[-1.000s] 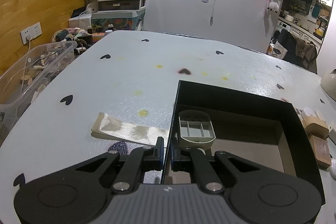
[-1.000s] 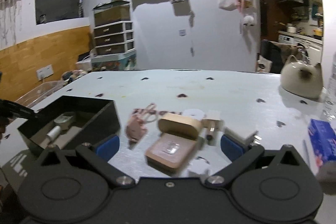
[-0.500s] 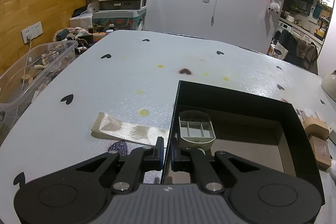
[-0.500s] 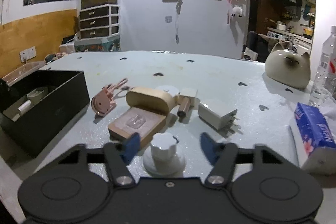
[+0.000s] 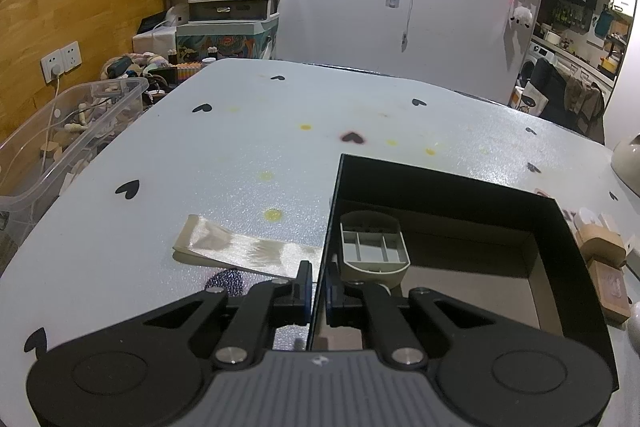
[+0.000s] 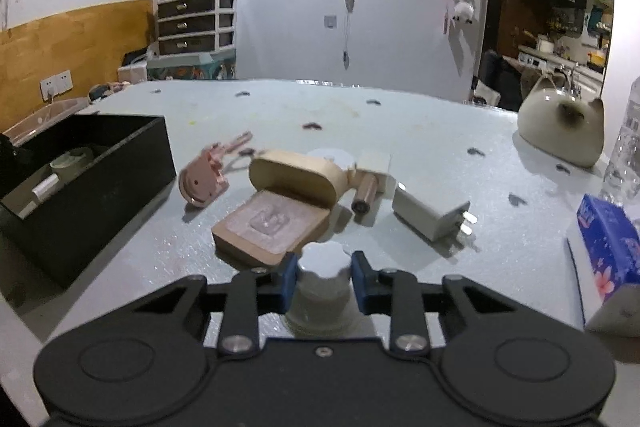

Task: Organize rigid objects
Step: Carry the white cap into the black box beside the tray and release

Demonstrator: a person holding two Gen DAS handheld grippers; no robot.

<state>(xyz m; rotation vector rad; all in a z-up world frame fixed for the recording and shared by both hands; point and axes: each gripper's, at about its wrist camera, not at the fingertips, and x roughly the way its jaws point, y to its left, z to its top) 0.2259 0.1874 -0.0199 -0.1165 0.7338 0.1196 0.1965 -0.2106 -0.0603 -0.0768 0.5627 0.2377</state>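
My left gripper is shut on the near left wall of a black open box, one finger inside and one outside. A grey divided holder lies inside the box. My right gripper has closed around a white knobbed stand on the table, its blue pads against the knob. Just beyond lie an open tan wooden case, a pink tool, a white charger and a copper tube. The black box is at the left in the right wrist view.
A shiny ribbon strip lies left of the box. A clear bin stands off the table's left edge. A cat-shaped ceramic pot, a water bottle and a blue tissue pack stand at the right.
My right gripper moved forward and down to the white knobbed stand and closed its fingers around the knob. My left gripper stayed clamped on the box wall.
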